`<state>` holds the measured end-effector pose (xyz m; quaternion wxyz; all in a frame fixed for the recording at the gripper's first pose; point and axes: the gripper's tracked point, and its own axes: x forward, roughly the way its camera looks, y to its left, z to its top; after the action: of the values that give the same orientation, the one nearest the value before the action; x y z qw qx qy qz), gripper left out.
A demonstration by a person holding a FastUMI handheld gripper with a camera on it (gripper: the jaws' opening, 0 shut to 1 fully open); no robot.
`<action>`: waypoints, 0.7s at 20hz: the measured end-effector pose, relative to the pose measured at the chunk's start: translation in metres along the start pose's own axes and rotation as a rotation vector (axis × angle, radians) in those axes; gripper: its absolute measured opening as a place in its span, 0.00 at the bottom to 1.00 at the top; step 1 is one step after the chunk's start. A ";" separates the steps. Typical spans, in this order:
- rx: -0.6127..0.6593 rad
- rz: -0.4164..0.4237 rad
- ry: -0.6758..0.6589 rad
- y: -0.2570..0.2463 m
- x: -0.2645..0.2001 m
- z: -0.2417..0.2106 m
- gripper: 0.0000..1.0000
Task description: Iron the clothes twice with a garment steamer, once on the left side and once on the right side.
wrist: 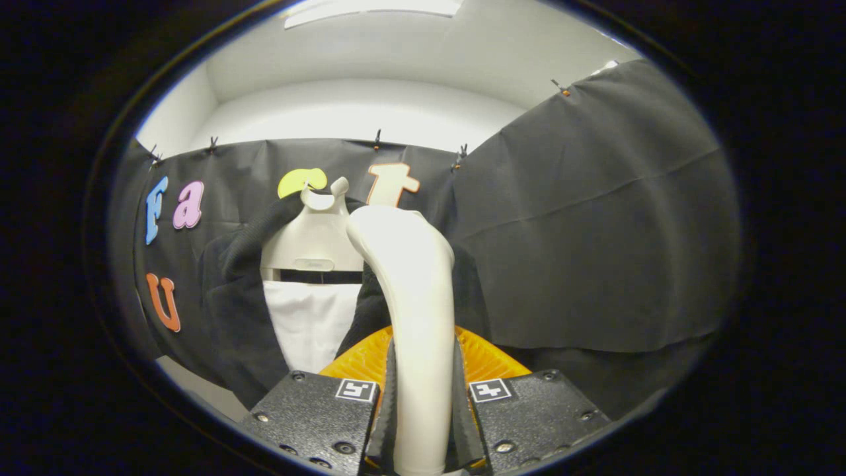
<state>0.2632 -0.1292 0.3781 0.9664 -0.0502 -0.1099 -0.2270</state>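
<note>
The gripper is clamped narrowly on the garment steamer's handle, with both fingers pressing its sides. The handle is a smooth cream-white shaft that rises straight up from between the fingers, then bends and swells into a rounded top, glossy where the light catches it. At its base, just ahead of the fingers, spreads the steamer's orange ribbed part (translucent-looking, with fine grooves fanning outward on both sides of the handle).

Beyond the handle hangs the garment: a black jacket of a fuzzy, knit-like cloth, draped open over a cream plastic hanger. The hanger's hooked top sticks up above the collar, and its broad body fills the neckline. Below the hanger, between the jacket's two dark front edges, a white cloth panel hangs flat with faint vertical folds. The jacket's left front lies ahead and to the left of the fingers; its right front is mostly hidden behind the steamer handle, so how near the steamer is to the cloth cannot be told.
</note>
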 end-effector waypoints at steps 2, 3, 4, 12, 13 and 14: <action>-0.014 -0.015 0.008 -0.003 0.008 0.000 0.38; -0.018 -0.017 0.016 -0.004 0.011 -0.003 0.38; -0.023 -0.020 0.029 -0.003 0.013 -0.006 0.38; -0.046 -0.022 0.075 -0.005 0.011 -0.038 0.38; -0.049 -0.021 0.079 -0.008 0.009 -0.041 0.38; -0.050 -0.018 0.082 -0.006 0.006 -0.044 0.38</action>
<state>0.2743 -0.1441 0.3368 0.9664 -0.0639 -0.0649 -0.2402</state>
